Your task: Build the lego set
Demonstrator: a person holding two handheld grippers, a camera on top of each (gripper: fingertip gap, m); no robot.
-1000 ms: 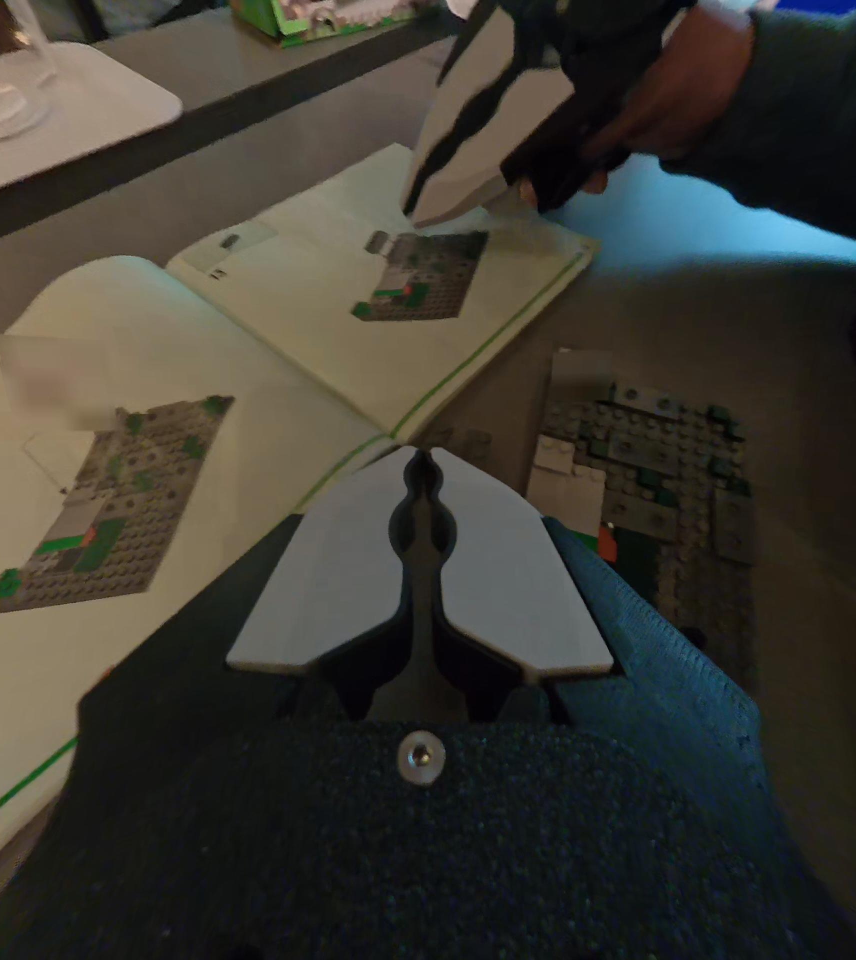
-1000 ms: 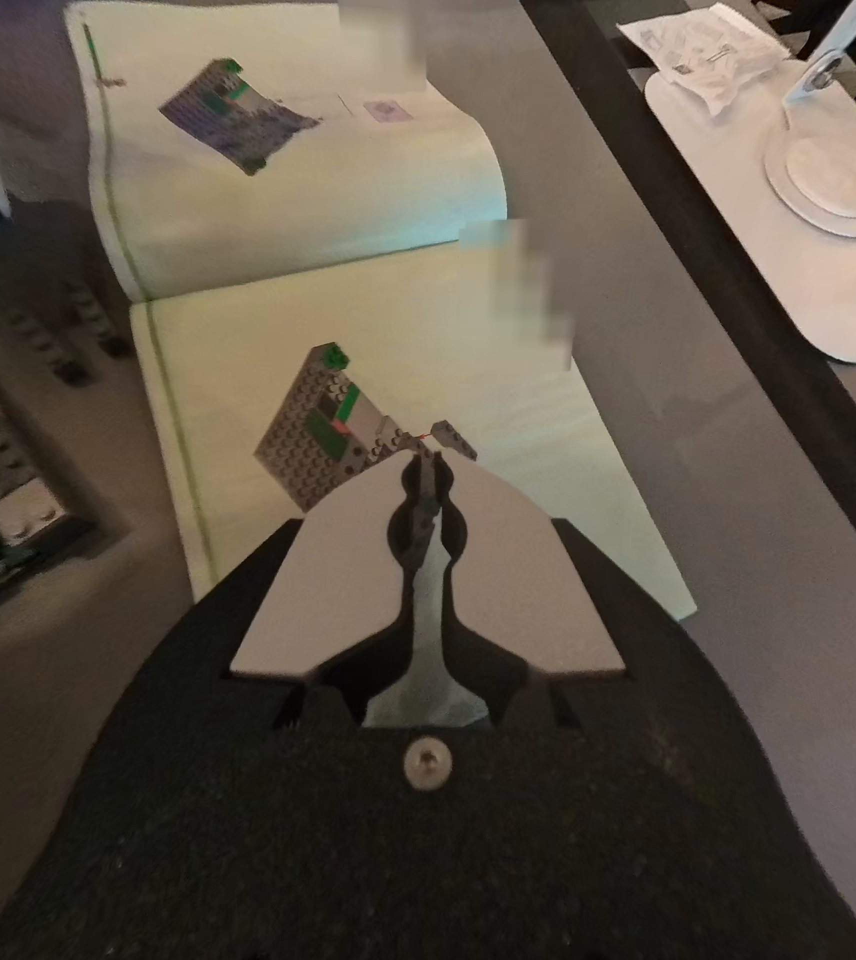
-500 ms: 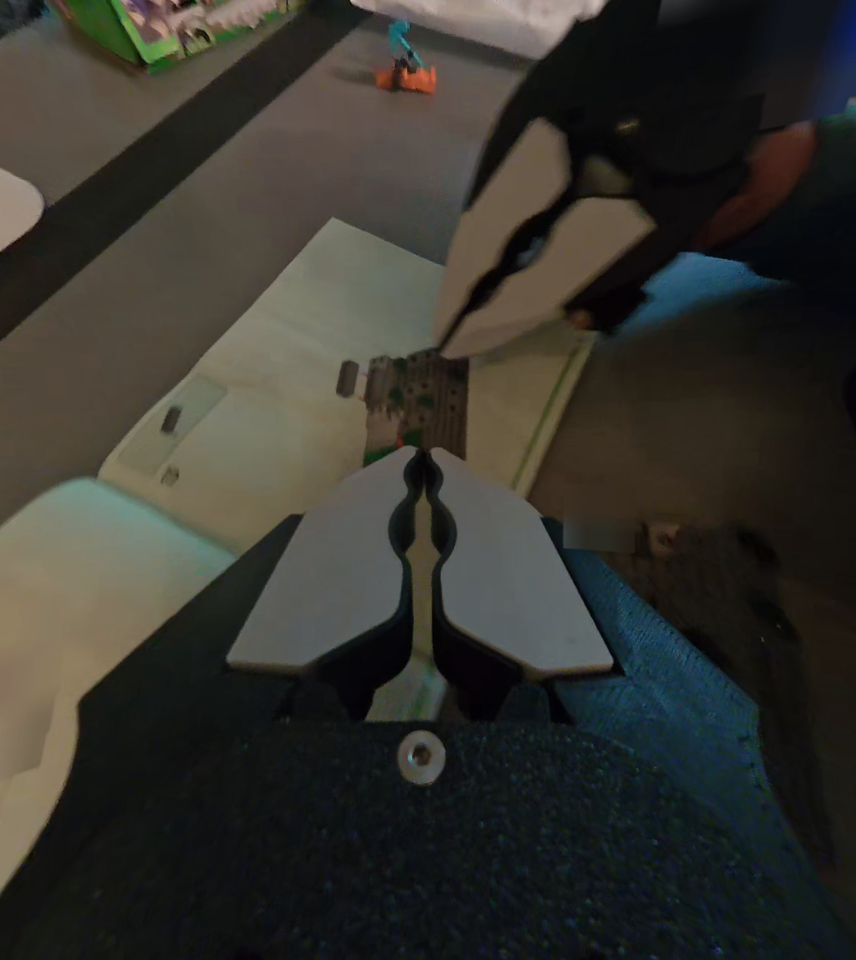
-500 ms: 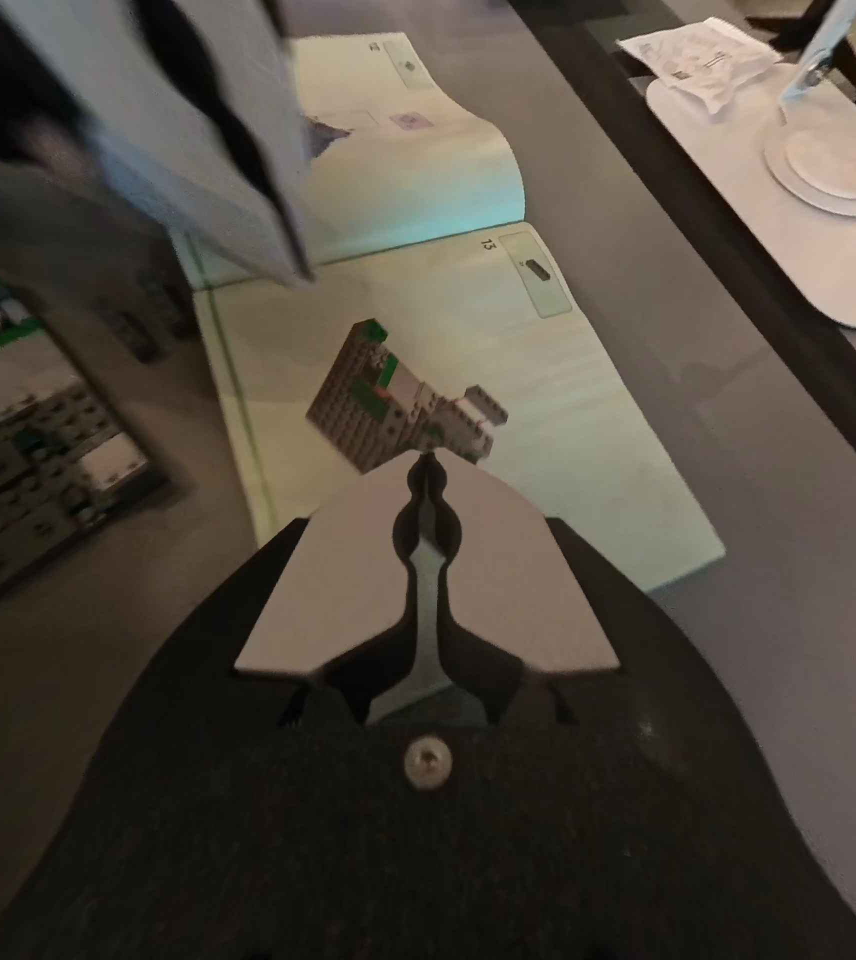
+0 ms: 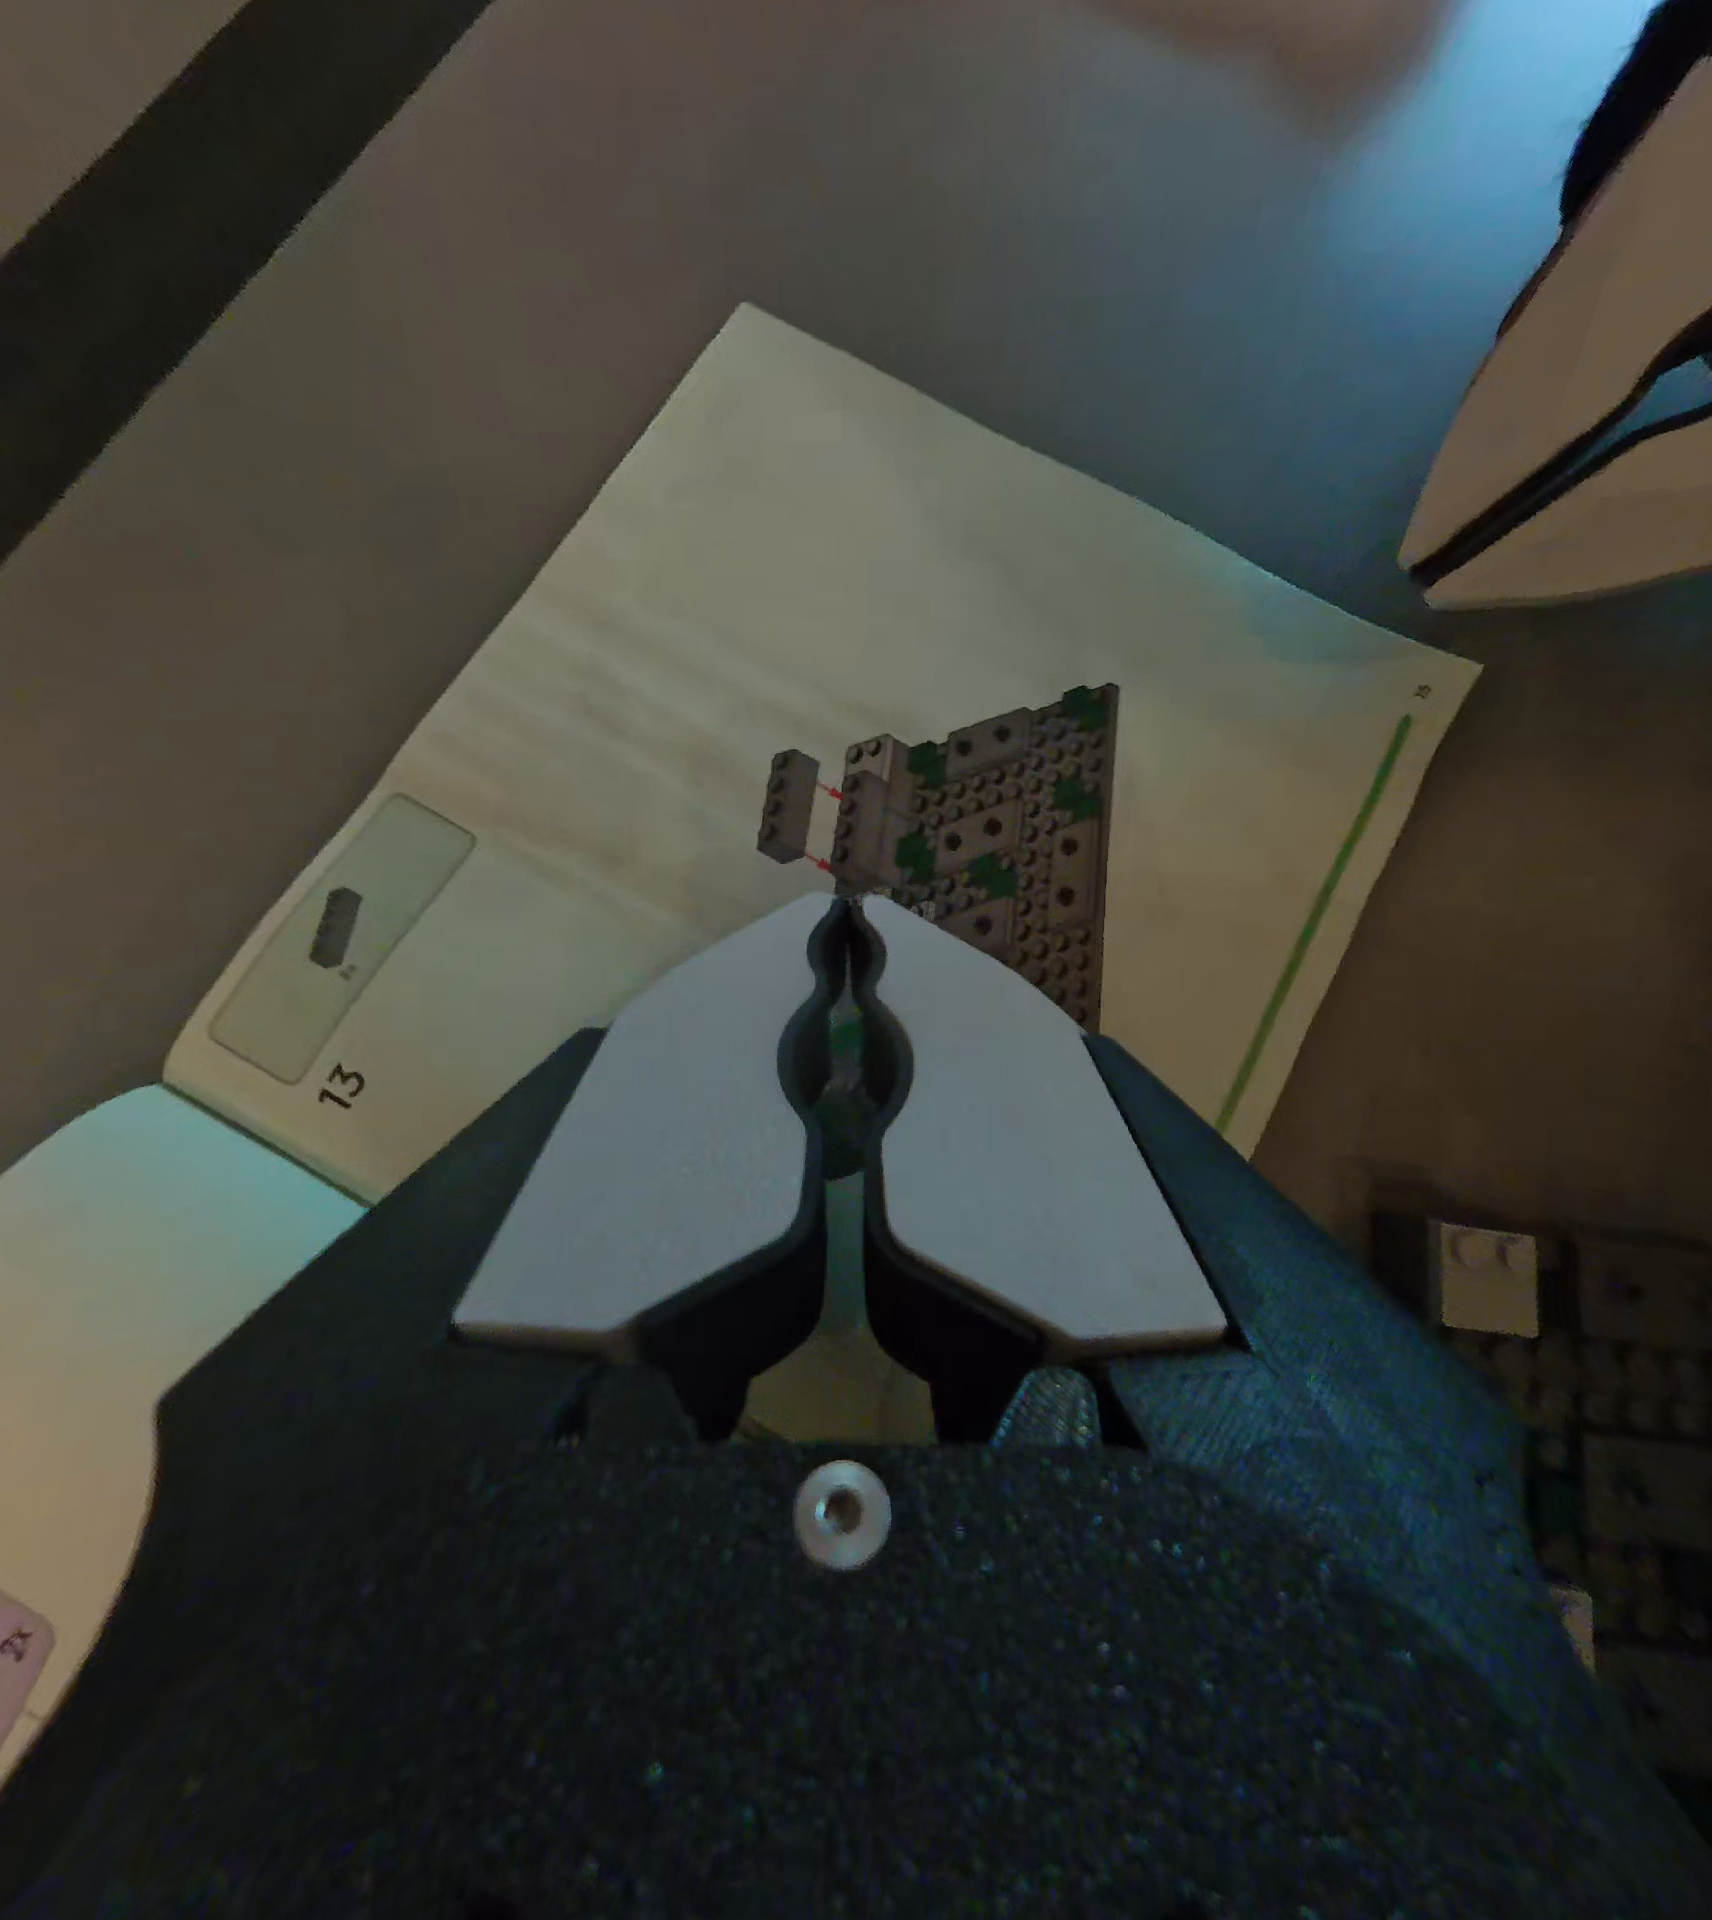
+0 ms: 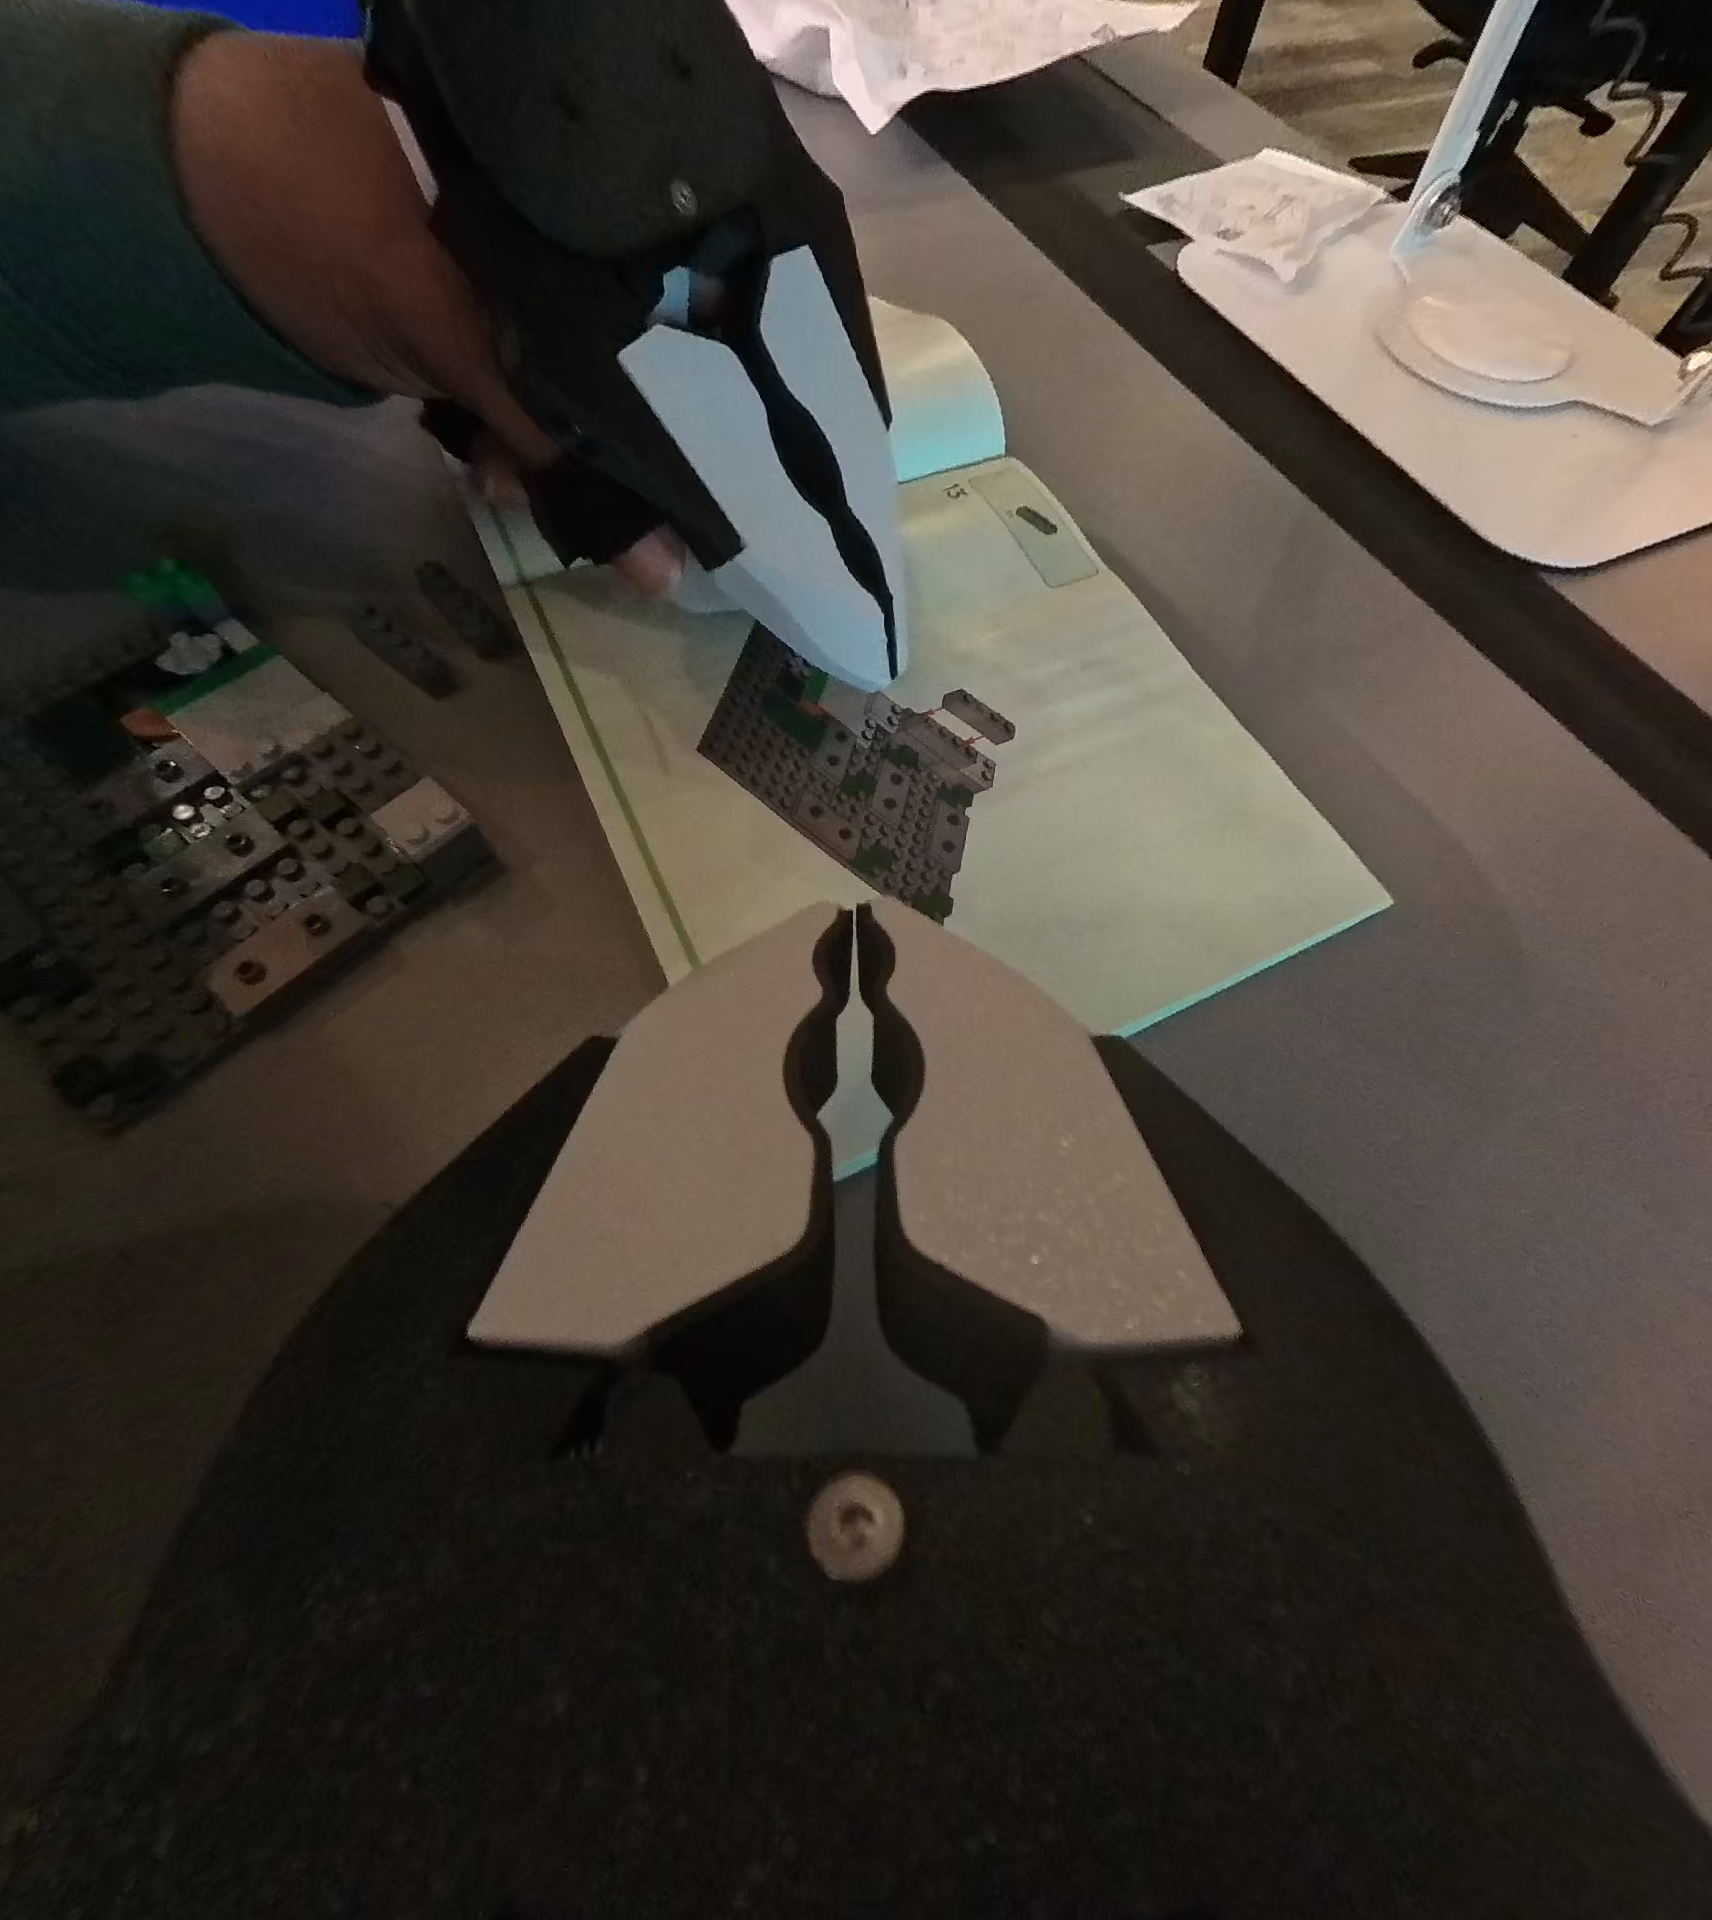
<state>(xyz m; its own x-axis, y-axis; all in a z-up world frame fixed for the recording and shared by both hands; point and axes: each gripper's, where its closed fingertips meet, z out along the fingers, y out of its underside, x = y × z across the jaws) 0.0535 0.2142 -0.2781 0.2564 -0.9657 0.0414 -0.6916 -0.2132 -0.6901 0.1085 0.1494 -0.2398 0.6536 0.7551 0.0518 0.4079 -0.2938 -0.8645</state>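
Note:
The open instruction booklet (image 5: 831, 623) lies on the grey table, its page showing a picture of a grey studded plate. My left gripper (image 5: 850, 906) is shut and empty, its tip low over that picture; it also shows in the right wrist view (image 6: 891, 670), pointing down at the booklet (image 6: 1122, 852). My right gripper (image 6: 854, 916) is shut and empty, hovering near the booklet's near corner; it shows at the top right of the left wrist view (image 5: 1434, 571). The part-built lego baseplate (image 6: 187, 862) lies left of the booklet, with a light grey brick (image 5: 1486, 1273) at its corner.
Two loose dark lego pieces (image 6: 416, 644) lie between the baseplate and the booklet. A white tray (image 6: 1558, 436) with a stand and a paper bag (image 6: 1257, 208) sit on the far table beyond a dark gap (image 6: 1351, 540). A person's arm (image 6: 291, 208) reaches in at the upper left. About 10 centimetres separates my left fingertips from my right. Between my right fingertips and the light grey brick (image 5: 1486, 1273) there is roughly 11 centimetres. It turns up in the right wrist view (image 6: 419, 815) as well. The part-built lego baseplate (image 6: 187, 862) is about equally far from each gripper, around 15 centimetres.
My left gripper has swung from beside the baseplate to over the booklet's right page. My right gripper has pulled back off that page towards its near corner. Both stay shut.

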